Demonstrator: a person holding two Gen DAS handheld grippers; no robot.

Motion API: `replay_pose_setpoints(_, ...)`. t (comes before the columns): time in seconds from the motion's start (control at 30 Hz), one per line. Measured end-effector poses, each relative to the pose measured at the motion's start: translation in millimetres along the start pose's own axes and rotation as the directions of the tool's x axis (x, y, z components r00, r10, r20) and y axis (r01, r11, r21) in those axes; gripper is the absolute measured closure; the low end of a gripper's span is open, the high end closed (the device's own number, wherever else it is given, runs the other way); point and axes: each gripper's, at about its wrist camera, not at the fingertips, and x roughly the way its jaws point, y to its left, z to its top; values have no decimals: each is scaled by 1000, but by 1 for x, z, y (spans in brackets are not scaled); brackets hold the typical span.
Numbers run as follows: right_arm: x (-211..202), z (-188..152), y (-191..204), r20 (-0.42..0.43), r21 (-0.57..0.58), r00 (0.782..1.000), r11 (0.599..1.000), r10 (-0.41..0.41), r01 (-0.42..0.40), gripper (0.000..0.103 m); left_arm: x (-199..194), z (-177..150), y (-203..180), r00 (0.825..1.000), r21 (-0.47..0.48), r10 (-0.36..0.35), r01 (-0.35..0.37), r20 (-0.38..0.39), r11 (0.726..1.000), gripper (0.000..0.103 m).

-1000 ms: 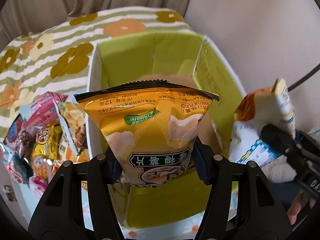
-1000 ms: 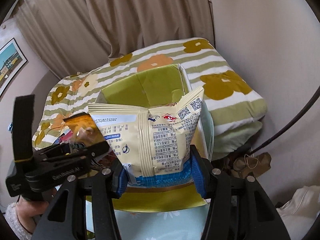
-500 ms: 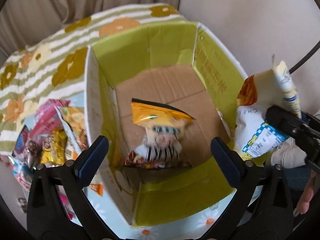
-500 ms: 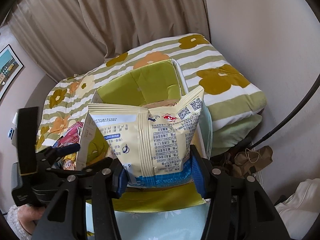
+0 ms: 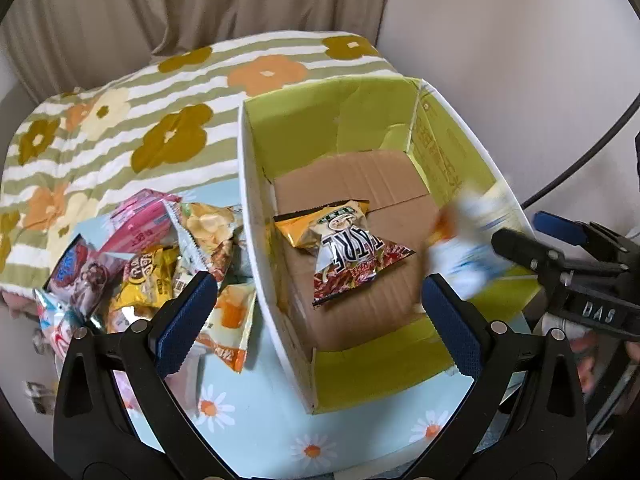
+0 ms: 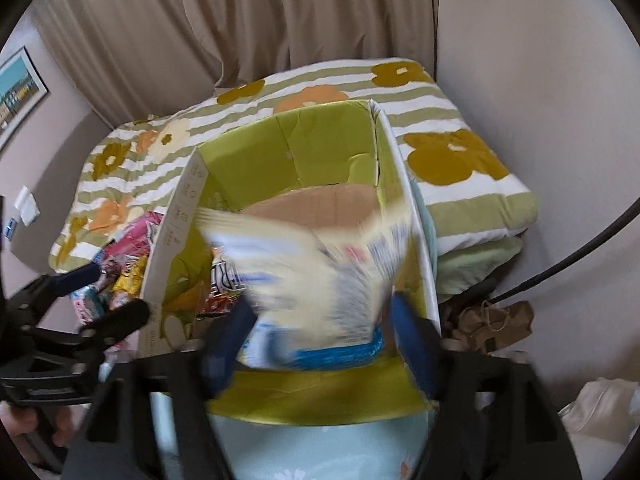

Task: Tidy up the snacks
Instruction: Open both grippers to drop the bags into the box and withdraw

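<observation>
Left hand-held gripper (image 5: 316, 312) wide open, empty, over box (image 5: 448, 136) | right hand-held gripper (image 6: 320, 336) jaws opening, cream bag (image 6: 320, 276) between them, dropping boxward | orange bag (image 5: 344, 248) already inside.

A green-lined cardboard box (image 5: 448, 152) stands open, its brown floor bare but for one yellow-and-red chip bag (image 5: 344, 252) lying flat, tilted, near the left wall. A cream-and-blue snack bag (image 6: 320, 280), blurred, is at the box's near right corner, between opening jaws whose pads stand clear of it. Left of the box lies a loose heap of snack packets (image 5: 160, 256), pink, yellow and silver, overlapping each other on the flowered cloth.
</observation>
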Motion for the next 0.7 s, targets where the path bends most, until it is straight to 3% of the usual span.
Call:
replay_pose_setpoints(0.03,0,-2,0,8,-2,1000,1000,-4,4,8,-2,-1,2,1000,-7,-2,2,5,1000,2)
replay_pose_setpoints(0.33,-12,-10,-5,48,-11,999,1000,2,-1,7,-15,-10,6,999,-41,2,-1,36,999,2)
replay_pose_setpoints(0.5,-23,-8,-2,30,-36,998,998,60,-59,7,-27,-13,6,998,-65,11,-7,54,998,2)
replay_pose_setpoints(0.7,-46,-6,13,93,-116,987,986,132,-121,7,-56,-23,12,994,-111,58,-49,87,993,2)
